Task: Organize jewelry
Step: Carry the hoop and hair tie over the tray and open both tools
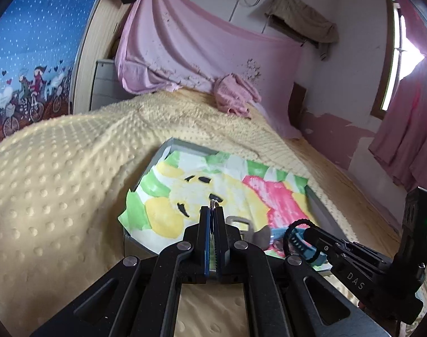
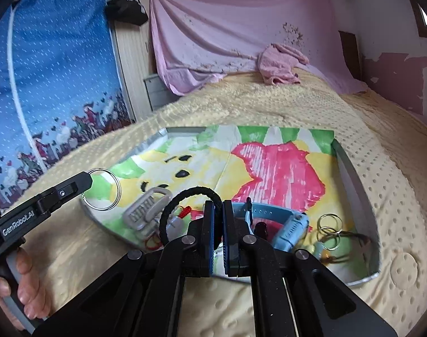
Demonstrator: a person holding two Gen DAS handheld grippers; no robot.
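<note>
Gripping a thin silver metal ring in the closed left gripper, a black braided cord loop in the closed right gripper, both above the shallow grey metal tray.

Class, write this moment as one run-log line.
left gripper: shut on metal ring | right gripper: shut on black braided band | tray: blue watch inside

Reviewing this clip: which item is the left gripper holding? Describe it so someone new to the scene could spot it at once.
Start at the shallow grey tray on the yellow bedspread, lined with a painted sheet. Over the tray's left edge, the left gripper is shut on a large metal ring. It is far bigger than the small rings lying at the tray's right, and thin bare metal, unlike the black braided loop.
</note>
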